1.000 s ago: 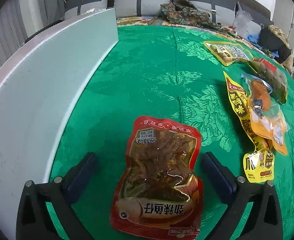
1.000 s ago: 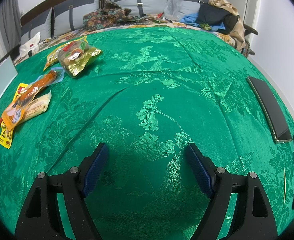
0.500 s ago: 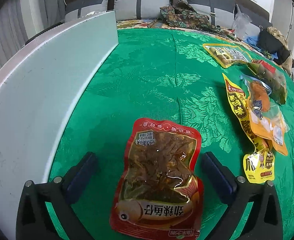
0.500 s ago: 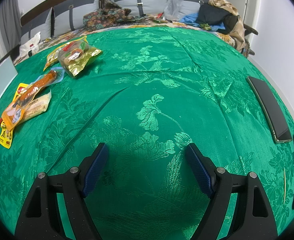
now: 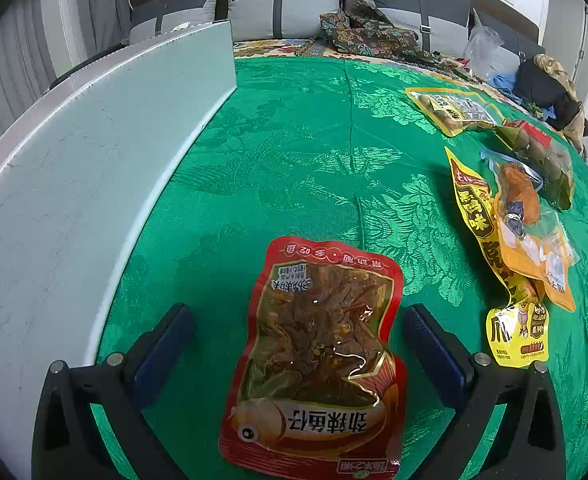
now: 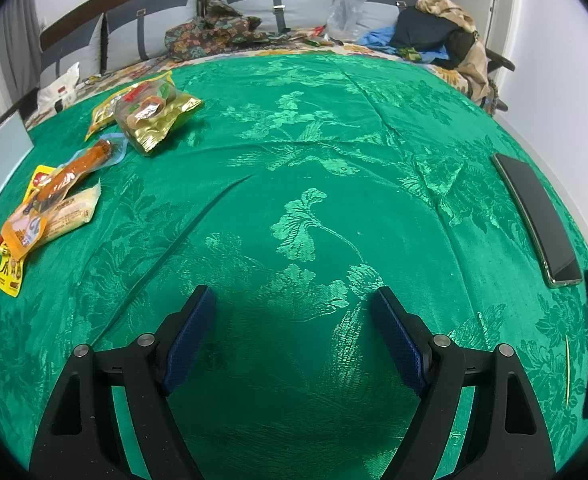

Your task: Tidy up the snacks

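One glossy red fish-snack pouch [image 5: 318, 356] — crinkled; flat

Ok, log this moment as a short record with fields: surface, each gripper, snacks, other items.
surface: green patterned cloth
left gripper: open, straddling the red fish-print snack pouch, pads clear of it
right gripper: open, nothing between the fingers
loose snacks: yellow printed packet, orange sausage pack, gold foil bag
left side: white flat panel
right side: black phone
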`<state>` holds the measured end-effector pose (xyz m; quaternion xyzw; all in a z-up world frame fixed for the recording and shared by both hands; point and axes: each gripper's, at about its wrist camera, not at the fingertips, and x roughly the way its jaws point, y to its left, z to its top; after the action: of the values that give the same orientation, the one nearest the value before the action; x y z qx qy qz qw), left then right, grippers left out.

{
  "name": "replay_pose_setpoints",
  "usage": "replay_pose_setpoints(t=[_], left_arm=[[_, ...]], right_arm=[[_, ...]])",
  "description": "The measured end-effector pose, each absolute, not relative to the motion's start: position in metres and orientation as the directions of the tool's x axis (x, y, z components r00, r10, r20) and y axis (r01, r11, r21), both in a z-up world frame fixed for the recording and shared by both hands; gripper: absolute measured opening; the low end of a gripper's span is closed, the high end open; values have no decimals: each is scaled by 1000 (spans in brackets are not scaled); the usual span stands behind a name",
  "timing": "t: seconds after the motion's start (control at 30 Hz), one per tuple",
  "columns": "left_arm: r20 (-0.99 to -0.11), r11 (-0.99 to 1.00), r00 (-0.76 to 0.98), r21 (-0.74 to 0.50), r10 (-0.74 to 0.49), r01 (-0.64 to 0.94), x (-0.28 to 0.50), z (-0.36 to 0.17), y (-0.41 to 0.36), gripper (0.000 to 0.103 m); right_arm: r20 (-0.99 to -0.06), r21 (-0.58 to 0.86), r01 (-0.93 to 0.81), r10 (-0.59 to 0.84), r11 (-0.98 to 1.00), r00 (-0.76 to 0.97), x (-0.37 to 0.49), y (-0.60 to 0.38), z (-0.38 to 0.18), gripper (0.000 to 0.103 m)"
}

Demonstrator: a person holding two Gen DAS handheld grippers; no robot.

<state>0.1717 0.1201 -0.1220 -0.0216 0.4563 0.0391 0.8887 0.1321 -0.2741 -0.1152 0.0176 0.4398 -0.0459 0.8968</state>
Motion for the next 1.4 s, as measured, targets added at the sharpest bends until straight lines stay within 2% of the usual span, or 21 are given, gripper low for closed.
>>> replay_pose_setpoints(t=[0.57,0.77,0.83,0.9,1.0,1.1,1.17,1.27,1.33,1.37,1.4], left_arm=[[-813,996,581,-3,50,-90,172,-122,121,103],[-812,996,581,-2,50,-89,172,-122,120,103],[-812,996,581,-3,50,-90,172,-122,121,103],[-812,996,581,-2,51,-90,172,-122,120,103],[-812,996,581,-3,50,-90,172,-122,121,103],[-812,996,581,-3,50,-90,172,-122,120,103],[-812,996,581,-3,50,-90,172,-122,120,103],[-812,996,581,-4,50,-90,172,-122,121,103],[-813,996,581,-4,49,-90,172,-122,120,103],[-812,996,581,-4,49,-90,172,-122,120,103],[-812,996,582,-4,49,-90,172,-121,120,103]], right_arm=[[-791,-10,97,-67,995,609,132,-274,-116,84],[-794,-3,88,-56,996,605,134,-274,-117,87],[-825,-8,92,-59,996,562,142,-272,-114,85],[-838,64,104,-3,993,545,150,-267,-102,84],[-803,237,65,158,969,574,169,-237,-73,84],[-802,408,44,335,912,494,214,-194,-71,83],[-831,388,71,315,919,459,250,-162,-79,83],[-884,275,104,209,956,418,291,-122,-97,85],[-917,202,86,158,976,366,308,-99,-111,90],[-922,113,66,80,991,378,311,-85,-111,90],[-915,121,54,90,991,393,313,-80,-111,90]])
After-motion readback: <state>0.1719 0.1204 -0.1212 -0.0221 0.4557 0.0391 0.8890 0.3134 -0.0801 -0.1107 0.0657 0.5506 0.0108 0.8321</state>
